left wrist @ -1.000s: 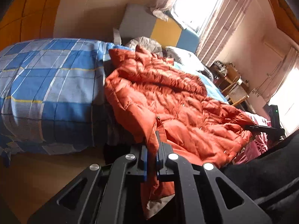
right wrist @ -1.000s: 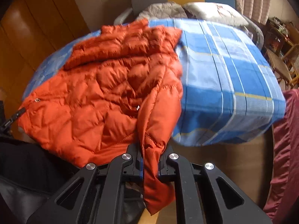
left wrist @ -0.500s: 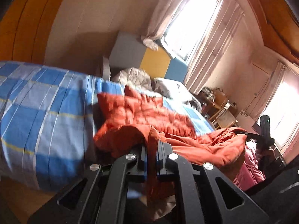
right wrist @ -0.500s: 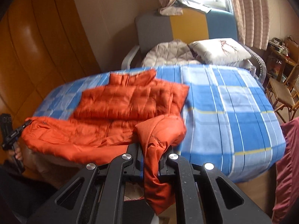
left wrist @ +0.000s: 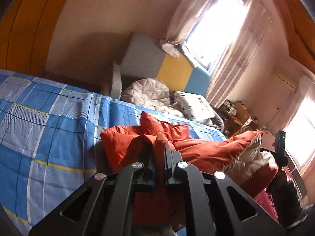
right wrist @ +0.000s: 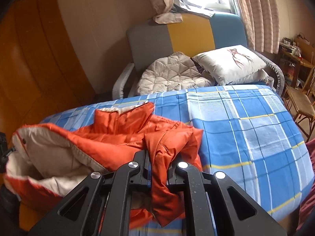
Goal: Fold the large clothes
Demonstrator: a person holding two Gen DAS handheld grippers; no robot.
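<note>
Gripping orange jacket point(right wrist: 122, 137) hem in both my tongs, left point(left wrist: 164, 153) and right point(right wrist: 159, 157), blue plaid bed point(right wrist: 246, 122), pillow point(right wrist: 230, 64), tricolour headboard point(right wrist: 189, 33), curtained window point(left wrist: 218, 23).

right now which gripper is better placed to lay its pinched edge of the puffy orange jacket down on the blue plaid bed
Right, probably. The right gripper holds the puffy orange jacket over the blue plaid bed; the left gripper's side trails off the edge.
</note>
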